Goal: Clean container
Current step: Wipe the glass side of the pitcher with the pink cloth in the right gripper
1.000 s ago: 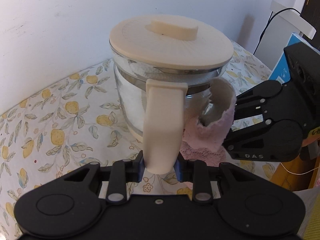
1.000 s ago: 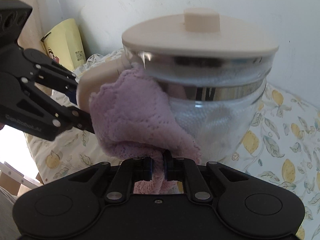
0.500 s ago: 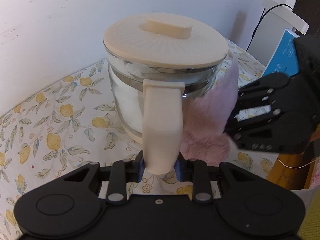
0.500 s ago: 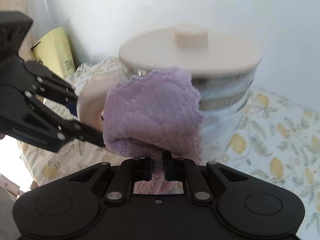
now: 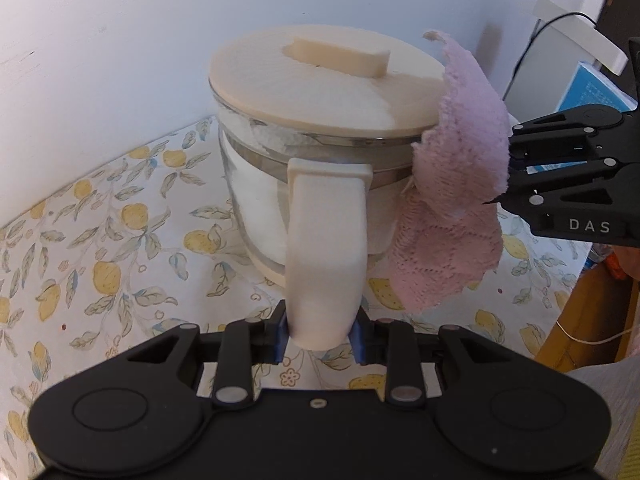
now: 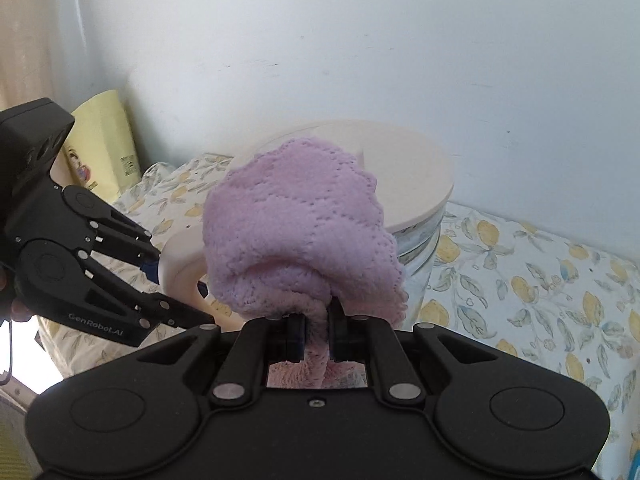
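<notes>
A glass jug [image 5: 256, 208] with a cream lid [image 5: 320, 84] and a cream handle [image 5: 326, 248] stands on the lemon-print tablecloth [image 5: 100, 248]. My left gripper [image 5: 320, 342] is shut on the lower end of that handle. My right gripper [image 6: 316, 332] is shut on a pink cloth [image 6: 296, 232], which bulges over the jaws and hides much of the jug [image 6: 416, 252]. In the left wrist view the pink cloth [image 5: 460, 184] lies against the jug's right side up at the lid's rim, with the right gripper [image 5: 508, 184] behind it.
A white wall [image 5: 120, 40] runs close behind the jug. A yellow bag [image 6: 104, 148] leans in the left corner. To the right of the table stand a white appliance with a black cable [image 5: 576, 36] and a blue box [image 5: 596, 92].
The right gripper has risen with the cloth, from the jug's lower side up to the lid's rim. The left gripper and the jug have kept still.
</notes>
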A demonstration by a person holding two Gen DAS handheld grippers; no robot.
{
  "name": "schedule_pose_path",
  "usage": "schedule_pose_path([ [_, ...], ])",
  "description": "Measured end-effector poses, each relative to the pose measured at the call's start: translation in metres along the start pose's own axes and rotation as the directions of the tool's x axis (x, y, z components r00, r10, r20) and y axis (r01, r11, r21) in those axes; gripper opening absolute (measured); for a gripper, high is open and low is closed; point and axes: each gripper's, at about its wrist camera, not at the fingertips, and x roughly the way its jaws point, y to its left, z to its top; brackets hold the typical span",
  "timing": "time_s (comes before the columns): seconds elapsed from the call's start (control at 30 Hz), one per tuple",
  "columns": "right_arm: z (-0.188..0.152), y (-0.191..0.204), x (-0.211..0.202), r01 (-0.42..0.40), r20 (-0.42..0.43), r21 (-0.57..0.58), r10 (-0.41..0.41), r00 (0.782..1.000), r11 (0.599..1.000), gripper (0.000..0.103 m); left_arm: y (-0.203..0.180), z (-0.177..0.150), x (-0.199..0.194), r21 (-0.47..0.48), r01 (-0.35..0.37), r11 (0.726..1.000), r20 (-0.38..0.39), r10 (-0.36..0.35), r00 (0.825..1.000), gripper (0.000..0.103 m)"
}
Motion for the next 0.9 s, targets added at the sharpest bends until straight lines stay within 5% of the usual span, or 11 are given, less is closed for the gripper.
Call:
schedule_pose_path([
  [0.43, -0.026, -0.028, 0.054, -0.083, -0.139, -0.007, 0.081, 0.987, 0.997, 0.013, -0.002, 0.004, 0.0, -0.079, -0.067, 0.995, -0.022, 0.065, 0.998, 0.029],
  [0.9, -0.031, -0.037, 0.058, -0.106, -0.125, 0.036, 0.109, 0.986, 0.994, 0.013, -0.001, 0.004, -0.001, -0.098, -0.092, 0.991, -0.029, 0.09, 0.996, 0.029],
])
